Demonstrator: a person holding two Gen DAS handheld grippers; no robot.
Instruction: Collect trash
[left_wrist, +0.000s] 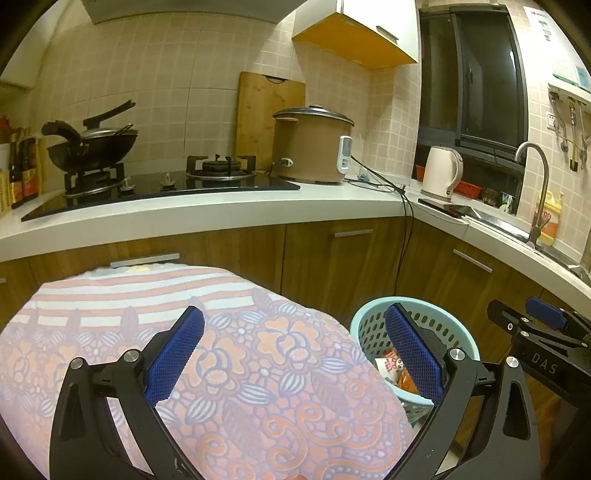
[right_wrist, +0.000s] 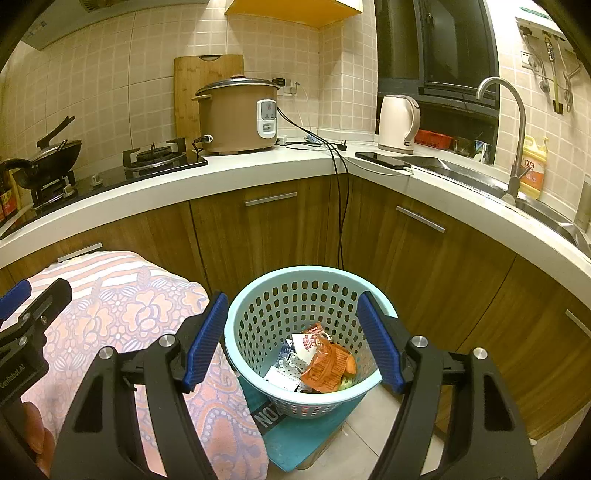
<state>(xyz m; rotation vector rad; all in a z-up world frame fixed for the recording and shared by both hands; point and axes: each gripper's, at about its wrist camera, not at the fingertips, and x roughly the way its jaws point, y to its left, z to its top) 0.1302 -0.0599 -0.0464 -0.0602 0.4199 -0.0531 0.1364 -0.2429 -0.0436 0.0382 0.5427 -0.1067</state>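
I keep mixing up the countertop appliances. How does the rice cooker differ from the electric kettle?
The rice cooker is brown and squat; the electric kettle is cream and taller than it is wide. The cooker wears a dark lid with a knob and a white control panel; the kettle has a side handle. The cooker stands beside the stove, the kettle in the corner towards the sink. Both stand upright on the white counter.
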